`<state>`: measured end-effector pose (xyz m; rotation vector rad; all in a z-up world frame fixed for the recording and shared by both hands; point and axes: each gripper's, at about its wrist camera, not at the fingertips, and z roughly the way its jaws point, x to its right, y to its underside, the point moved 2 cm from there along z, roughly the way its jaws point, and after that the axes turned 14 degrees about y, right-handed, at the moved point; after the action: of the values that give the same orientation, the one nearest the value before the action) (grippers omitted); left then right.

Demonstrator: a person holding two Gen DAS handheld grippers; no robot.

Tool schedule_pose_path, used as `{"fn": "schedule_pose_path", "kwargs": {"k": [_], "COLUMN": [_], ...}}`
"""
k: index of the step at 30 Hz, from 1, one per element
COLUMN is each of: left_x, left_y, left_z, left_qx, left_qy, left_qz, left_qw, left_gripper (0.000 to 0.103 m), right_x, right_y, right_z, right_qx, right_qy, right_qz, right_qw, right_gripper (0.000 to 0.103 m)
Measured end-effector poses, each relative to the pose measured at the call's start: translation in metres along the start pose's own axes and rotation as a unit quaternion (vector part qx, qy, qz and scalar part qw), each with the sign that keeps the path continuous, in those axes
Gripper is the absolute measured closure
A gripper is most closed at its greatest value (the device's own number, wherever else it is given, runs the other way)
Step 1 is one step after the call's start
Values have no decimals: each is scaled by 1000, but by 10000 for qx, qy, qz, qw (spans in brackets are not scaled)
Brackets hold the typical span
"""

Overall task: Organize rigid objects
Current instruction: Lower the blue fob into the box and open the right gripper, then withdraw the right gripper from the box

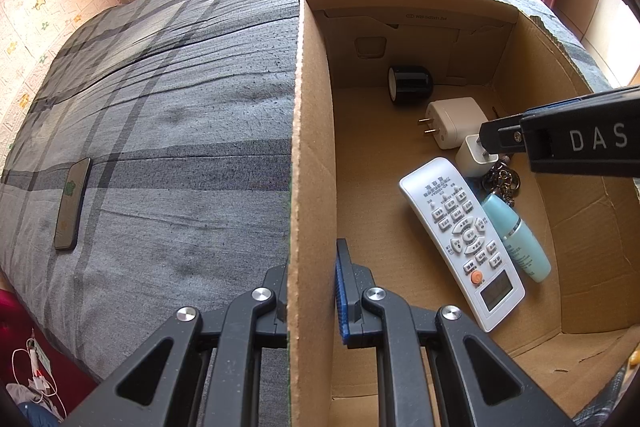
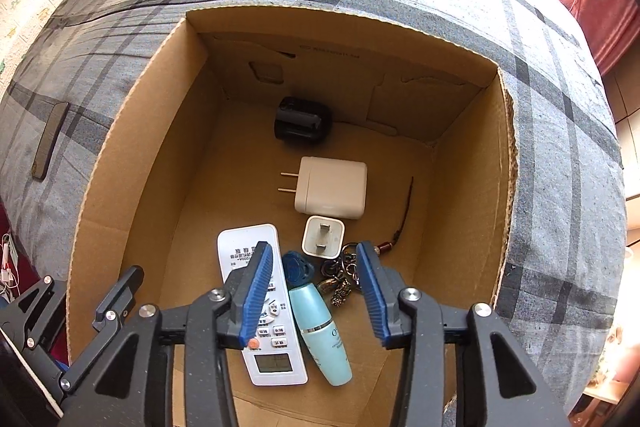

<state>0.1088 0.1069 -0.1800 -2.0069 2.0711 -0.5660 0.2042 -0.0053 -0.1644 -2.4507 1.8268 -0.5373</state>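
**Tongs: left clamps box wall, right stands released above contents**

The left tongs (image 1: 312,291) are clenched on the cardboard box (image 1: 312,155) wall, steadying it on the bed (image 1: 168,115). A phone (image 1: 72,203) lies outside at nine o'clock, not yet boxed. Inside sit the remote (image 2: 256,307), teal bottle (image 2: 324,331), keyring (image 2: 340,279) and two chargers (image 2: 332,187). The right tongs (image 2: 316,291) hang apart, gripping nothing, over the bottle. Recommended: lift straight toward twelve o'clock without snagging the keyring, keeping the wall held.
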Motion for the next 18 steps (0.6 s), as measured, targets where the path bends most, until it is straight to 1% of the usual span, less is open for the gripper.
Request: {"fn": "schedule_pose_path", "kwargs": {"k": [7,12,14,18], "left_x": [0,0,1,1], "left_y": [0,0,0,0], "left_z": [0,-1,-1,-1], "left_qx": [3,3,2,0], "left_qy": [-1,0,-9,-15], "left_qz": [4,3,12,15], "left_qw": [10000,10000,10000,10000], "left_gripper": [88,88,88,88], "right_x": [-1,3,6,13], "right_y": [3,5,6,10], "right_z": [-18,-35,-43,-59], "right_qx": [170,375,445,576], "right_qy": [110,280,275,214], "right_qz": [-21,-5,19,142], "right_qw": [9998,9989,9986,9980], "right_gripper": [50,35,31,15]}}
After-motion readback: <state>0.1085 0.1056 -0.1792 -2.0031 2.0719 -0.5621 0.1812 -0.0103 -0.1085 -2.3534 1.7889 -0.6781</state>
